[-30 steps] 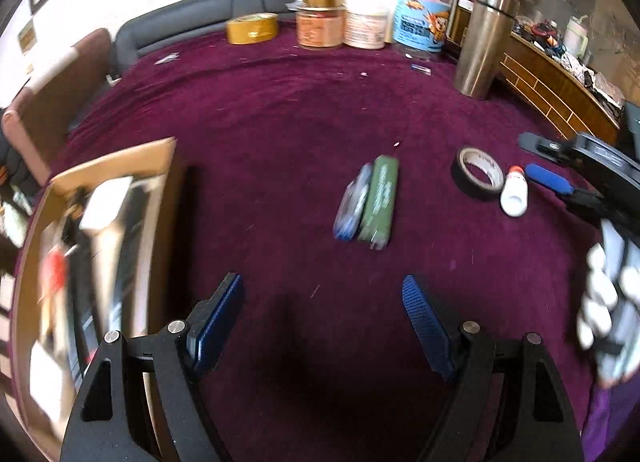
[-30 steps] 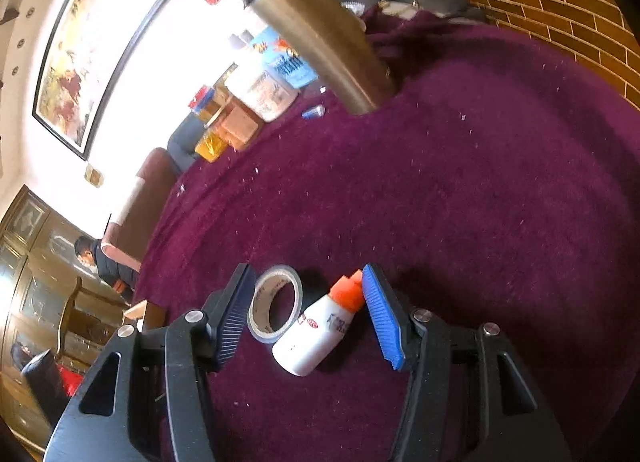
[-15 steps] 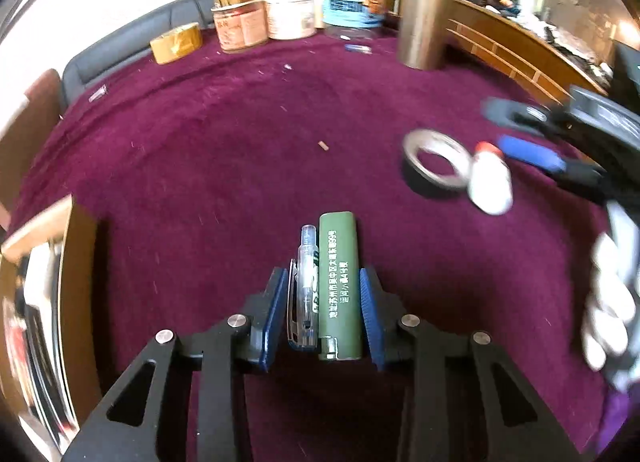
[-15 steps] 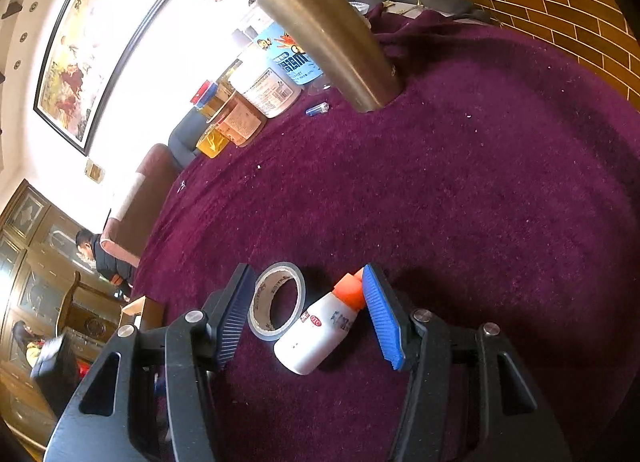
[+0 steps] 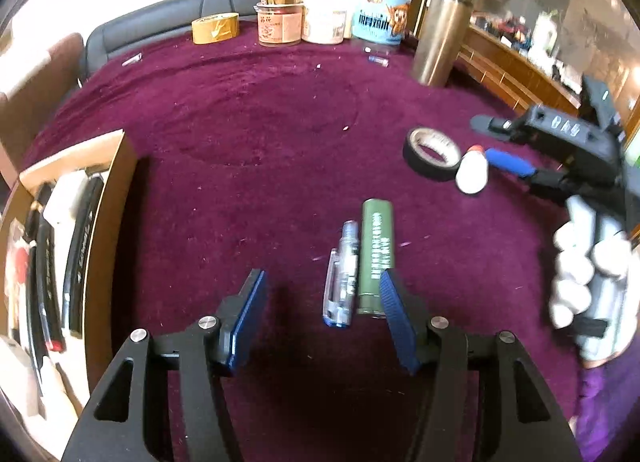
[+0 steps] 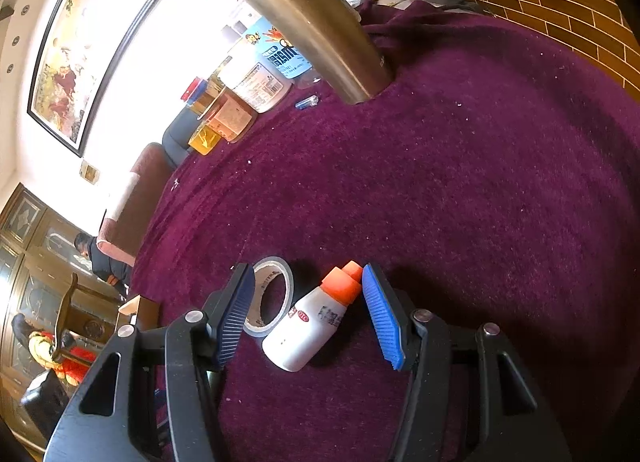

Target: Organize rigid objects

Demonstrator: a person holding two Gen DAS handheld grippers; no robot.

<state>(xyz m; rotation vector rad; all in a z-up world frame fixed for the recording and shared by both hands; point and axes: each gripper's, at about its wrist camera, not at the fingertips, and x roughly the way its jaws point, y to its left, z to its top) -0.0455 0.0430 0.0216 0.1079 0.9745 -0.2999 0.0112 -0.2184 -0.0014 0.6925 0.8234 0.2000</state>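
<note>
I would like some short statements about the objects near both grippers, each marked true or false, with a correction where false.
1. The green cylindrical lighter lies beside the clear blue pen. True.
2. The left gripper is shut on the pen. False: it is open, the pen between its fingers.
3. The white bottle with orange cap lies on its side. True.
4. The black tape roll sits inside the wooden box. False: it lies on the purple cloth, inside the open right gripper.

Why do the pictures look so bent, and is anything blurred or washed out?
Both views are fisheye, so edges curve. Left wrist view: the gloved hand at right is smeared, the box at left soft. Right wrist view: the wall behind the flask is blown white.
</note>
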